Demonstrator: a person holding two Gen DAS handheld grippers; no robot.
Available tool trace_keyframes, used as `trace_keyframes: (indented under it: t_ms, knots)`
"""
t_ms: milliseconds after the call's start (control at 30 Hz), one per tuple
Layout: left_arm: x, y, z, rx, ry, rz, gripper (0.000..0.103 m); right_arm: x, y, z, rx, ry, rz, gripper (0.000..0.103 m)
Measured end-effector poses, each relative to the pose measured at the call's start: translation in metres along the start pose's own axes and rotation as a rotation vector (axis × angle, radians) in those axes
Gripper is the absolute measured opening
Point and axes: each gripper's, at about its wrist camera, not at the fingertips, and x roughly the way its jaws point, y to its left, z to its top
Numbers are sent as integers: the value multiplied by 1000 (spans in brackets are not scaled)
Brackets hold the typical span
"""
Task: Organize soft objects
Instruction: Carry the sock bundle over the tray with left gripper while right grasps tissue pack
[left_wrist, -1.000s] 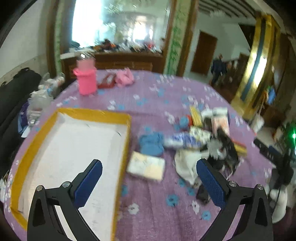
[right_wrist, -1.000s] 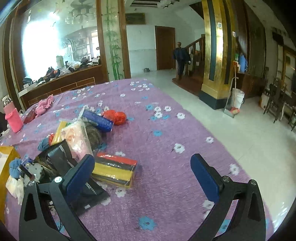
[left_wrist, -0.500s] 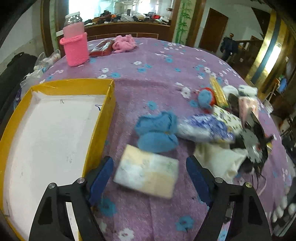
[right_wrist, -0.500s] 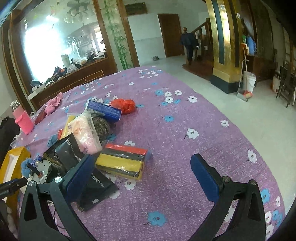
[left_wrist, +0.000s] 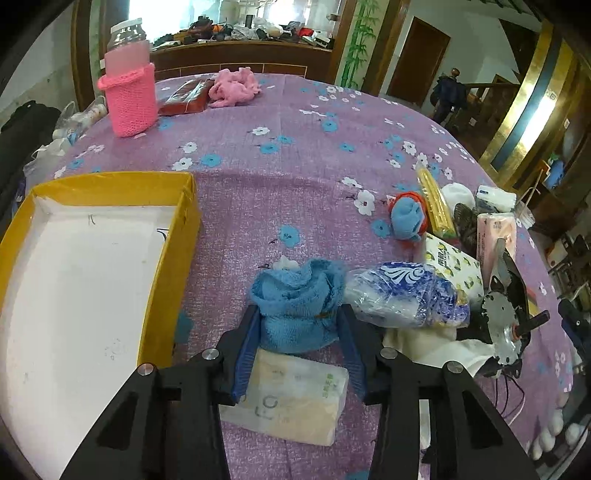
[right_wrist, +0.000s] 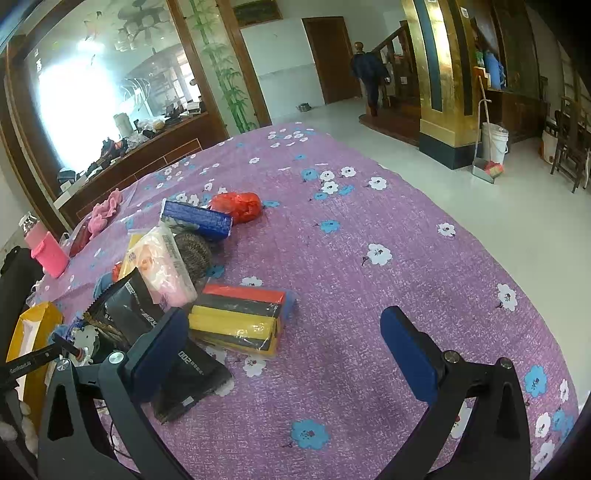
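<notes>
1. While the left hand-held gripper is closing on the blue towel, the grip is wanting a moment more to settle: its jaws have just been narrowing, and both blue pads are now pressing into the sides of the bunched cloth, so I judge it held.
2. That towel is sitting on the purple floral bench, just right of the yellow-rimmed box and touching the far edge of a pale tissue pack, which is lying under the jaws.
3. Squeezing low and evenly is mattering here, since terry cloth is compressing easily and a loose fold could be slipping out on the lift.
4. Lifting straight up first should be keeping the tissue pack and the blue-printed plastic packet, just to the right, from being dragged along.
5. Carrying it leftward over the box wall, rather than sliding it, looks the safer route, as the wall is standing taller than the cloth.
6. As for pose, the left hand-held gripper is pointing steeply down at the bench from the near side, its fingers straddling the towel squarely.
7. Meanwhile the right hand-held gripper is hovering with its jaws spread wide and nothing between them, angled down over bare cloth to the right of the striped yellow, black and red pack.
</notes>
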Motion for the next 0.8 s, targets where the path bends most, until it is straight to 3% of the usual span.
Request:
trace_keyframes:
  t_ms: [33, 100, 167, 200, 367, 600, 733, 800]
  knots:
    - [2, 1, 1, -8, -2, 3, 51, 0, 0, 0, -1, 1, -1, 103]
    - [9, 1, 1, -23, 5, 6, 54, 1, 0, -1, -2, 4, 0, 103]
    - [11, 0, 0, -26, 10, 5, 51, 2, 1, 0, -4, 7, -4, 103]
    - [8, 1, 0, -34, 4, -6, 41, 2, 1, -1, -3, 8, -6, 103]
    - [-30, 9, -11, -93, -72, -96, 41, 6, 2, -2, -7, 22, -21, 103]
    - [-102, 33, -59, -156, -193, -233, 41, 7, 4, -3, -16, 27, -30, 103]
    - [-136, 55, -93, -154, -235, -228, 42, -9, 22, -3, -88, 17, -9, 103]
    - [-147, 66, -108, -152, -249, -200, 42, -35, 42, -3, -139, -7, 68, 103]
